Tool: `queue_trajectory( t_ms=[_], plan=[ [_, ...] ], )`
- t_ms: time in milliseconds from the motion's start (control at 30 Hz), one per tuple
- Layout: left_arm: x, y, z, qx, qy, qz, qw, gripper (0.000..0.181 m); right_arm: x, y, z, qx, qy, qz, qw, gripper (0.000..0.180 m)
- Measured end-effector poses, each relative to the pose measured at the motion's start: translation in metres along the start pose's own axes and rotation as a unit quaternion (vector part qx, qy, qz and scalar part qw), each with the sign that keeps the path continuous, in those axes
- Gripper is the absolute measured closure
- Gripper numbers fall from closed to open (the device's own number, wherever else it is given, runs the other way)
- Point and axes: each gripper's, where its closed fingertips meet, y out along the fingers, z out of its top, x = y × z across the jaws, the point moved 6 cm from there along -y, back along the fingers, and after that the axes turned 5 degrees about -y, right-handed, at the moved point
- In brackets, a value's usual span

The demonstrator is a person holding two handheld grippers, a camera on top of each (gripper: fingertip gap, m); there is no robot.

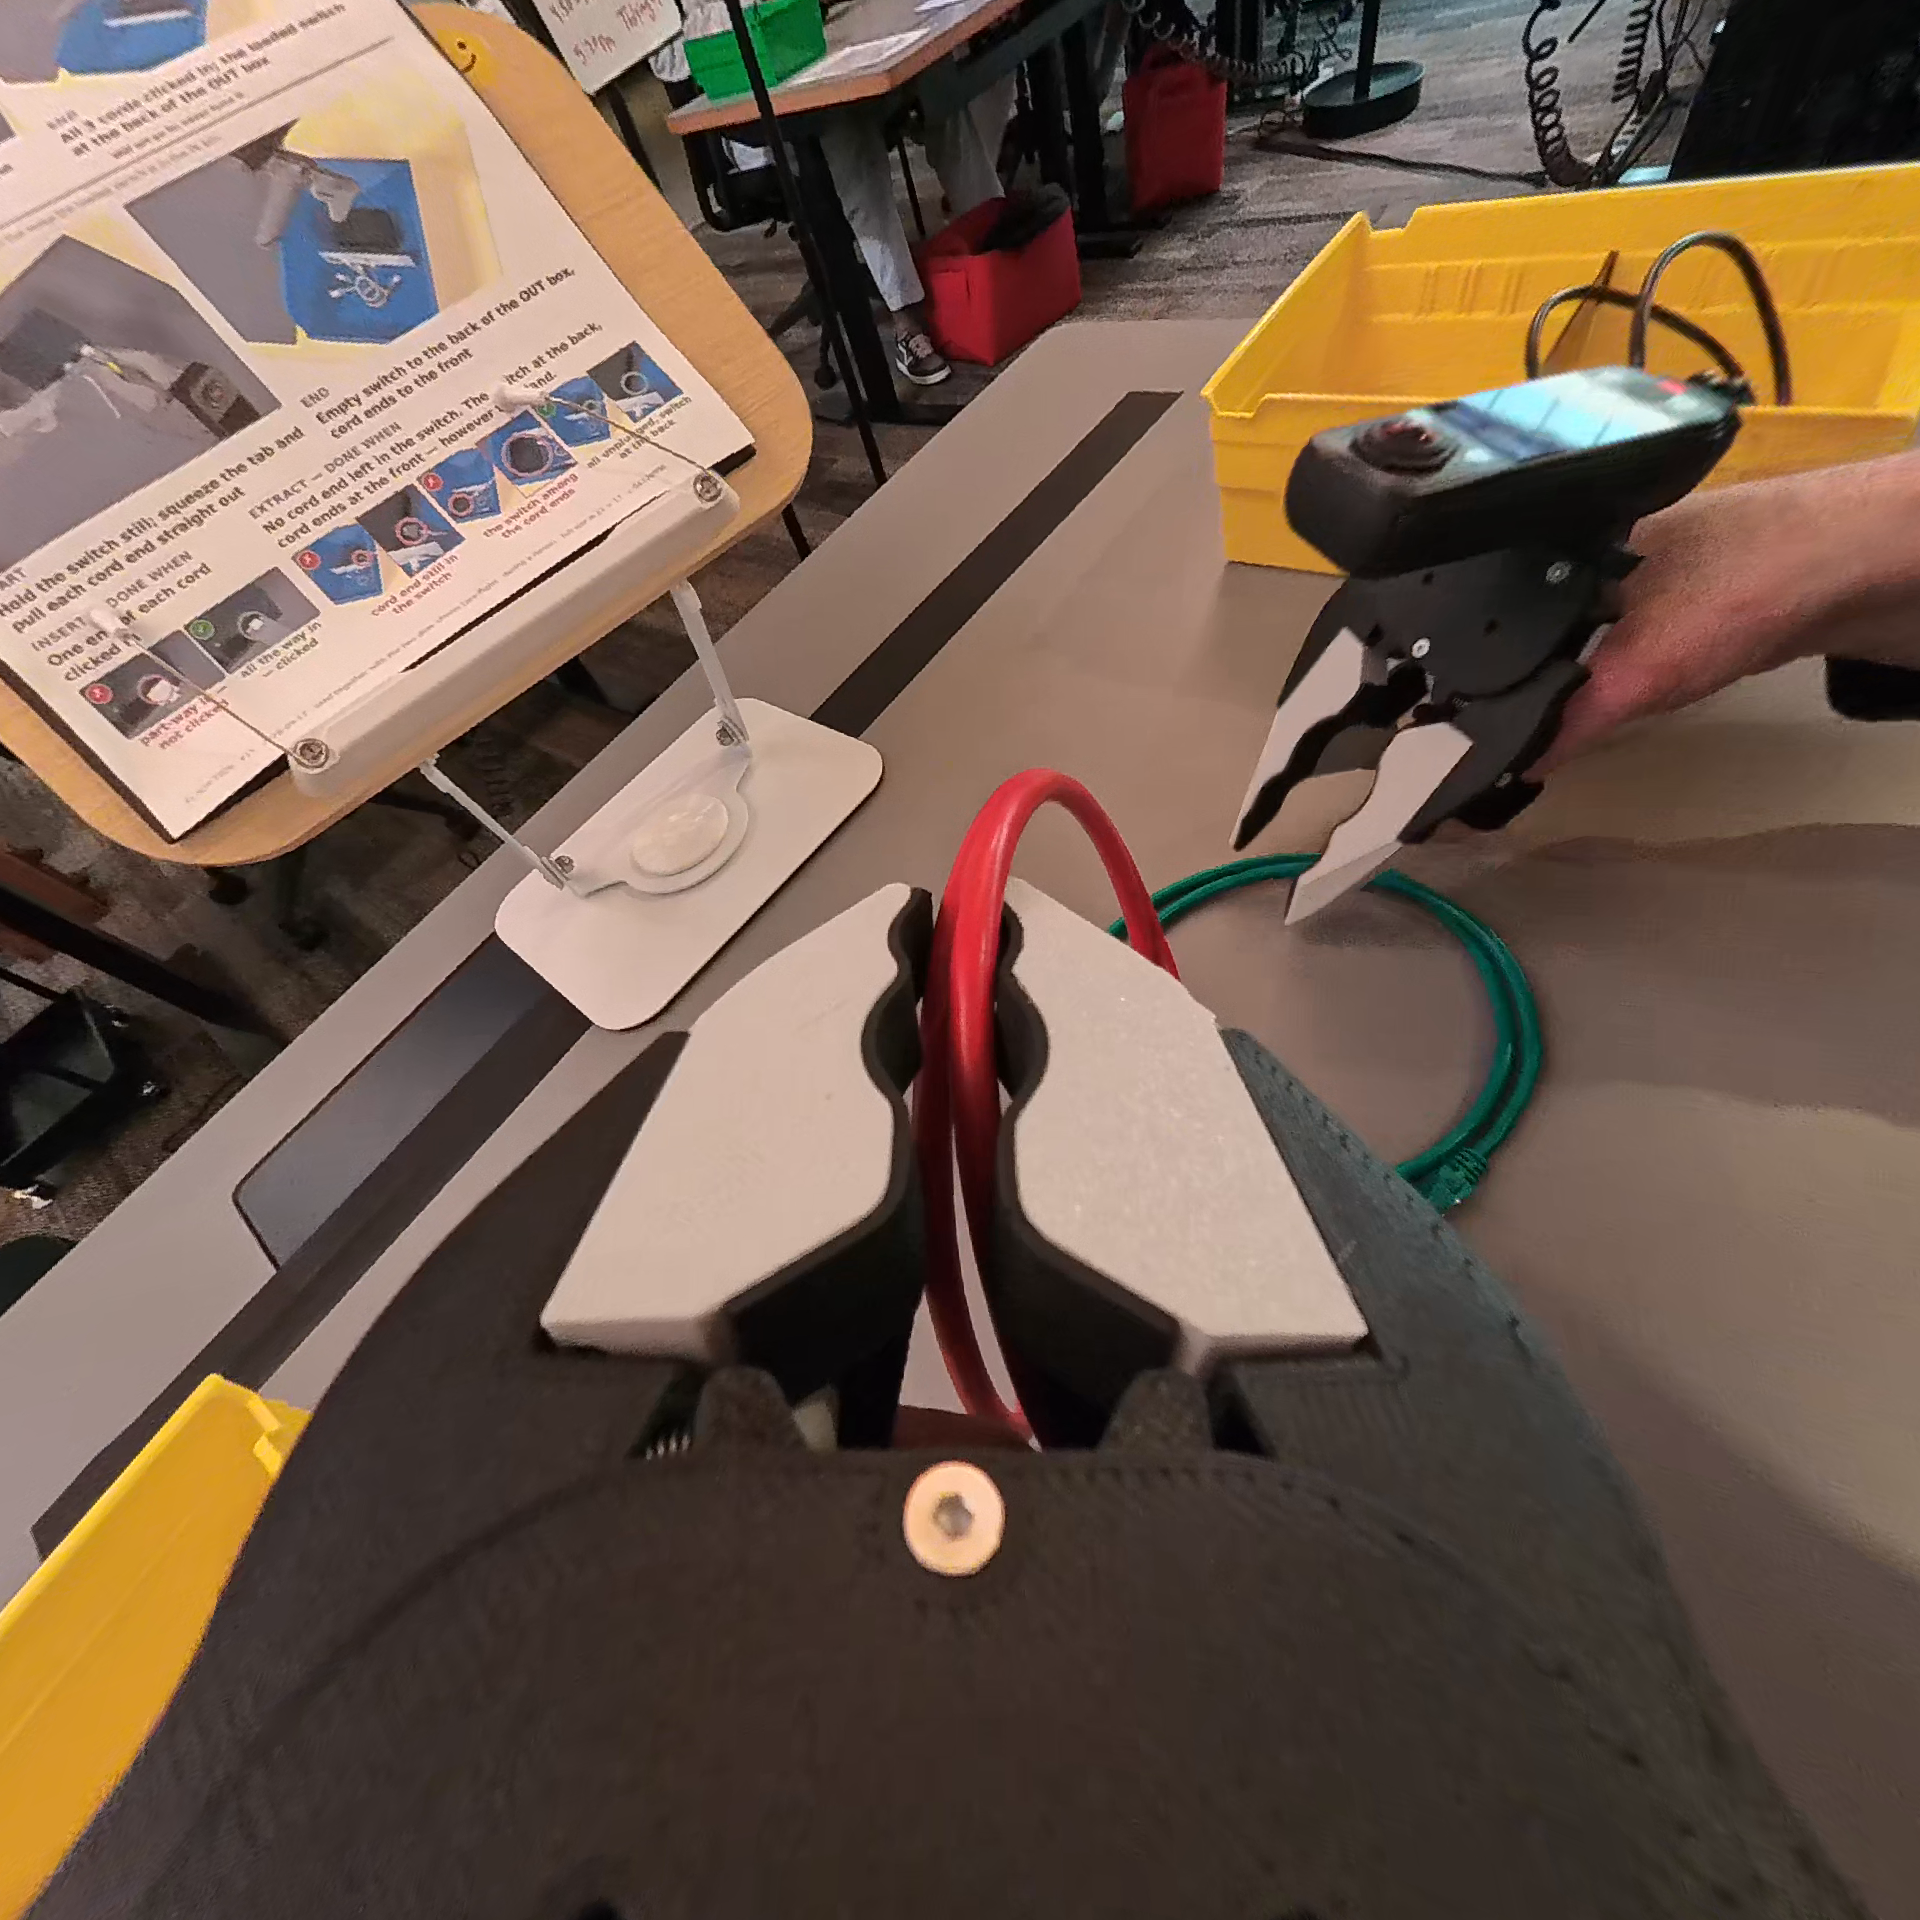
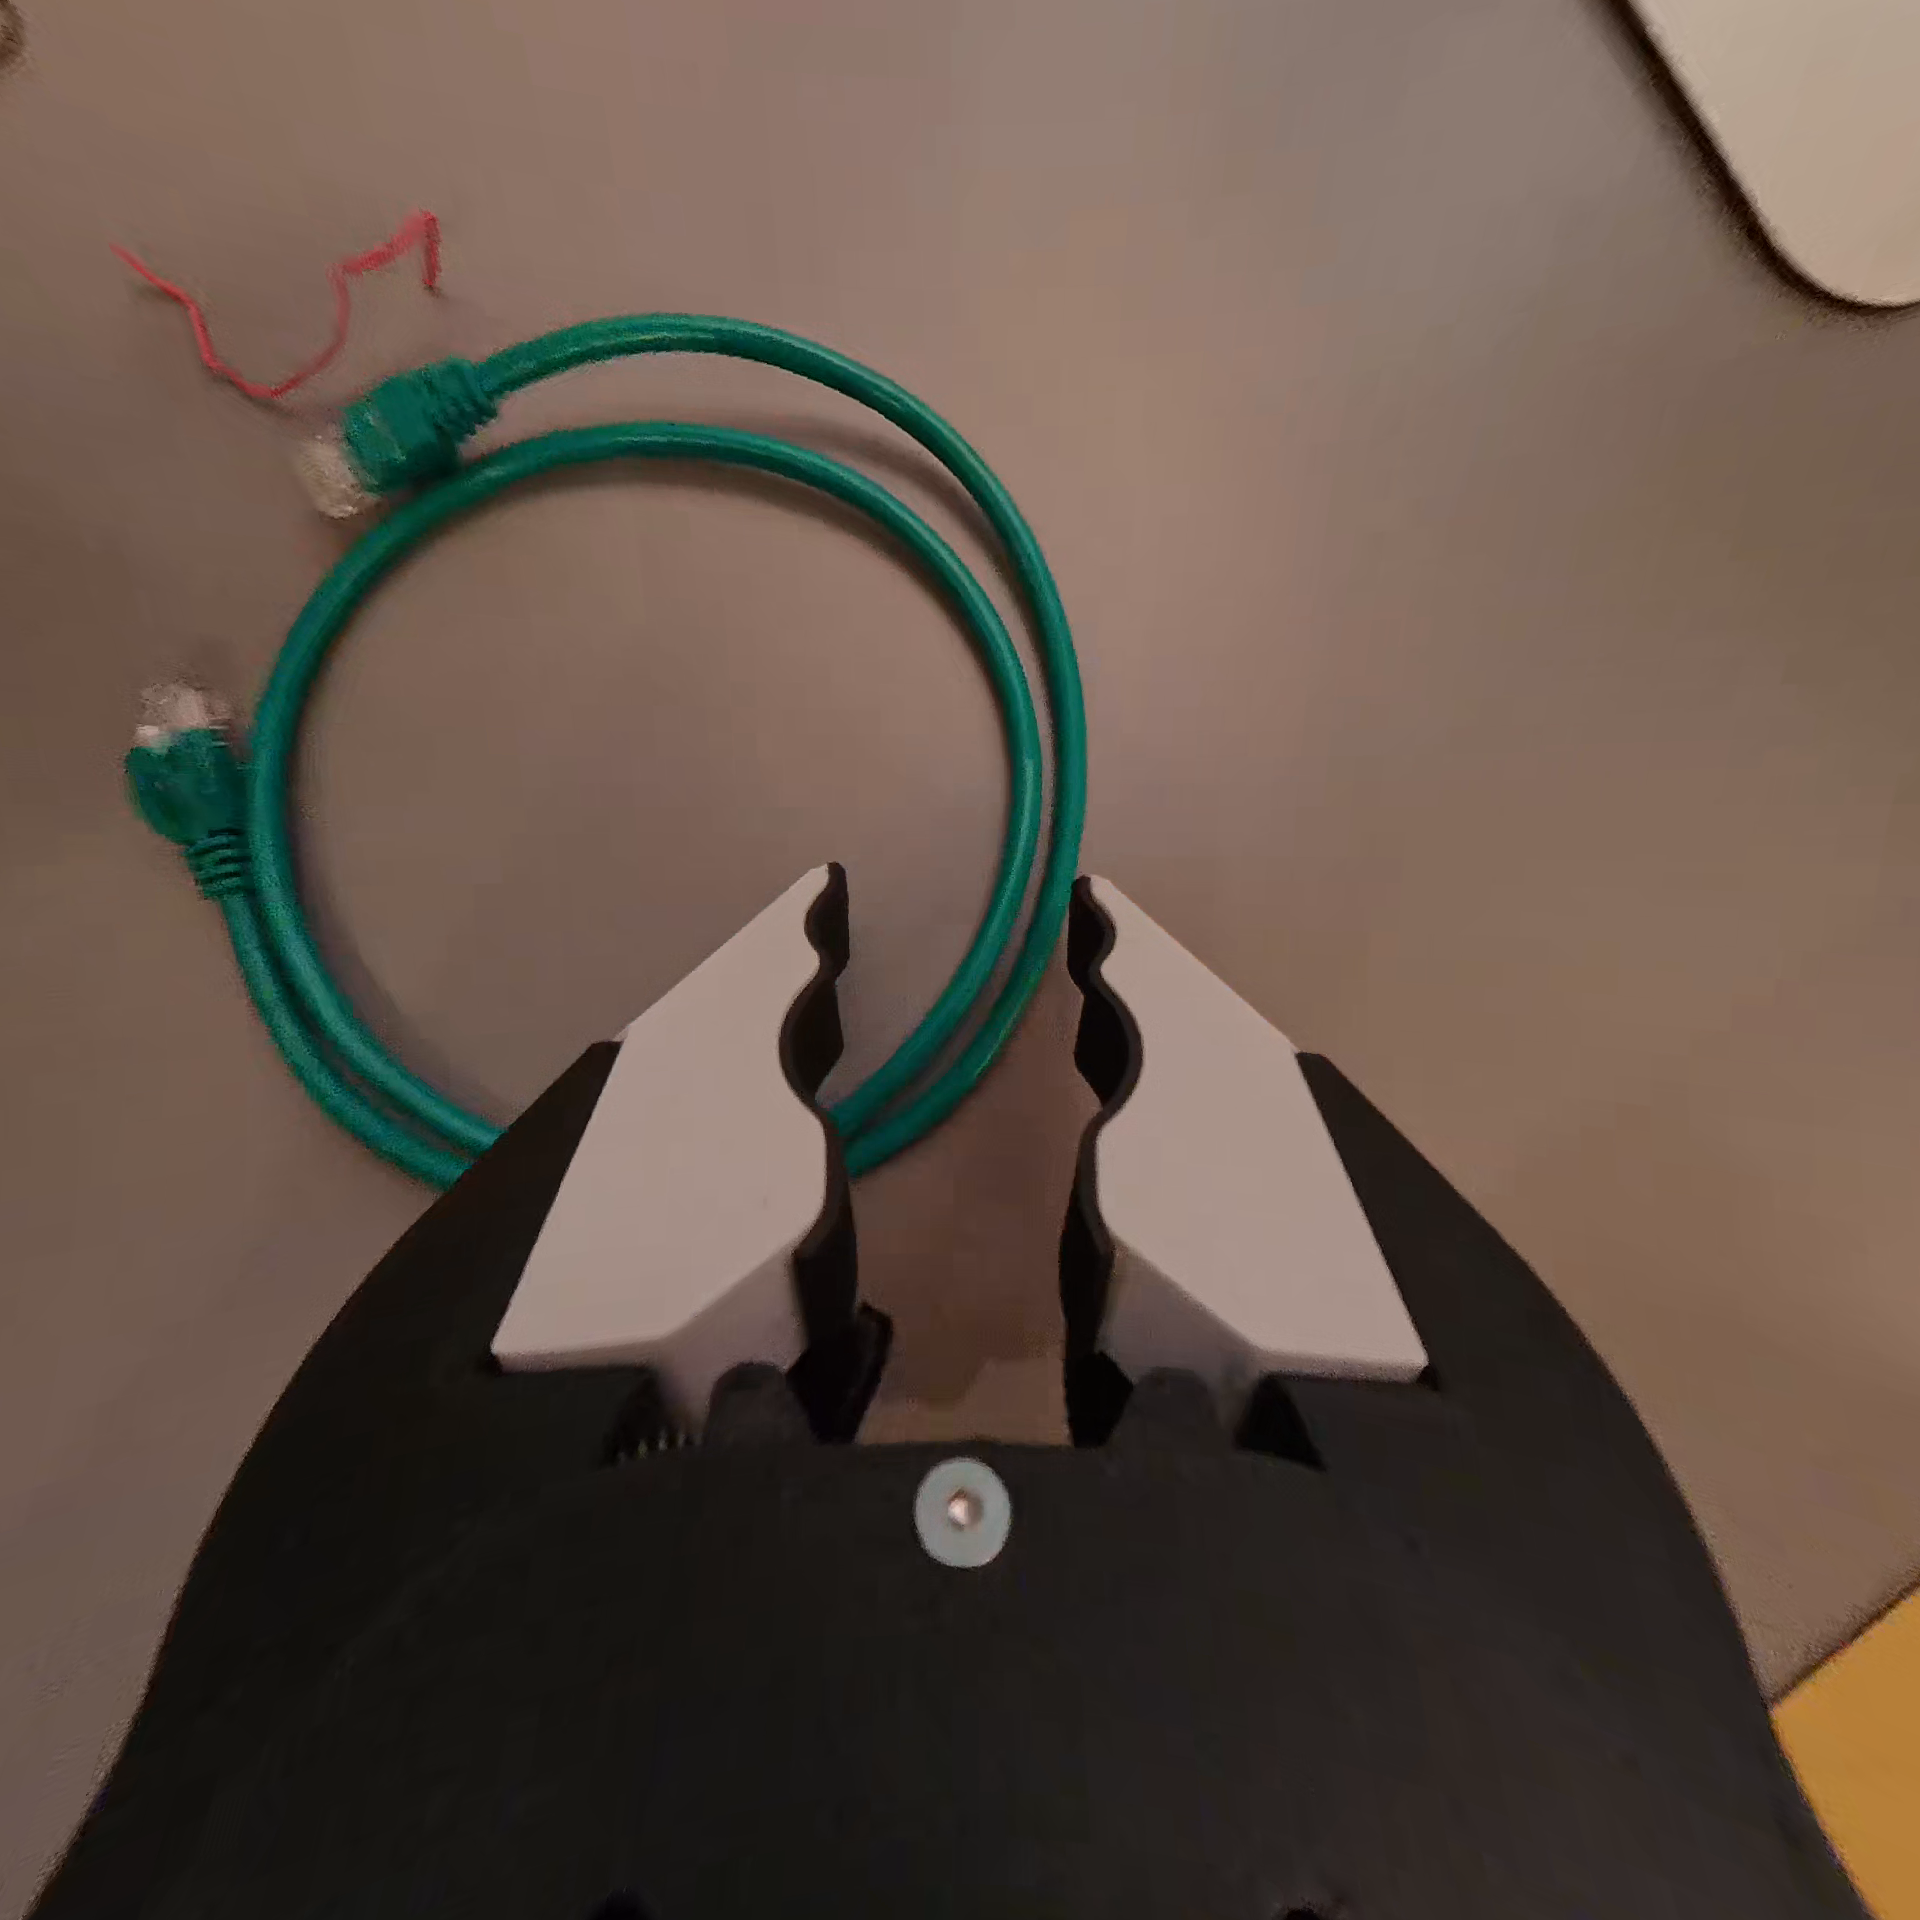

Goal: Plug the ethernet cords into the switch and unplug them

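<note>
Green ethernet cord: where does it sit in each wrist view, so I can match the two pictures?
Left wrist view: the green ethernet cord lies coiled on the table, right of centre, under the right hand-held gripper and behind the red cord.
Right wrist view: it fills centre-left, its loop running between the open fingers, both plugs at left.
Shared landmark: the white stand base, seen again at the top right corner.

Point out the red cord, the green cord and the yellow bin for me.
red cord (image 1: pixel 1081 821): left wrist view, top of its loop.
green cord (image 2: pixel 914 436): right wrist view, outer arc of the coil.
yellow bin (image 1: pixel 1299 312): left wrist view, left wall.
</note>
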Motion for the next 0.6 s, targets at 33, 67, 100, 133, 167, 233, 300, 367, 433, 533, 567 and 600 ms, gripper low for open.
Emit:
queue_trajectory(
  t_ms=[33, 67, 100, 133, 167, 233, 300, 367, 433, 533, 567, 600],
  plan=[
    [0.0, 0.001, -0.001, -0.001, -0.001, 0.0, 1.0, 0.172, 0.002, 0.005, -0.001, -0.009, 0.0, -0.007, 1.0, 0.14],
    [-0.001, 0.001, -0.002, -0.002, -0.002, -0.001, 1.0, 0.172, 0.004, 0.01, -0.003, -0.016, -0.005, -0.019, 1.0, 0.141],
    [-0.001, 0.002, -0.002, -0.002, -0.002, -0.002, 1.0, 0.172, 0.006, 0.012, -0.002, -0.015, -0.005, -0.026, 1.0, 0.148],
    [-0.001, 0.003, -0.003, -0.003, -0.003, -0.003, 1.0, 0.172, 0.006, 0.014, 0.0, -0.011, 0.001, -0.025, 1.0, 0.152],
    [-0.001, 0.003, -0.003, -0.003, -0.003, -0.003, 1.0, 0.172, 0.007, 0.016, 0.001, -0.007, 0.004, -0.023, 1.0, 0.158],
    [-0.001, 0.003, -0.004, -0.004, -0.003, -0.004, 1.0, 0.172, 0.008, 0.018, 0.001, -0.001, 0.004, -0.023, 1.0, 0.171],
    [-0.001, 0.003, -0.004, -0.004, -0.002, -0.002, 1.0, 0.172, 0.009, 0.018, 0.001, 0.007, 0.011, -0.017, 1.0, 0.171],
    [-0.002, 0.002, -0.003, -0.002, -0.001, -0.001, 1.0, 0.172, 0.009, 0.014, 0.0, 0.009, -0.005, -0.033, 0.999, 0.171],
    [-0.002, 0.0, -0.002, 0.0, 0.0, 0.0, 1.0, 0.172, 0.006, 0.002, 0.006, 0.032, -0.021, -0.054, 0.998, 0.171],
    [-0.003, -0.002, 0.0, 0.005, -0.001, 0.005, 1.0, 0.172, 0.002, -0.026, 0.021, 0.076, -0.031, -0.074, 0.994, 0.174],
    [-0.003, -0.003, 0.001, 0.007, -0.002, 0.006, 1.0, 0.172, 0.002, -0.039, 0.025, 0.089, -0.035, -0.083, 0.992, 0.177],
    [-0.003, -0.003, 0.002, 0.008, -0.002, 0.006, 1.0, 0.172, 0.004, -0.052, 0.03, 0.105, -0.037, -0.096, 0.989, 0.177]
  ],
)
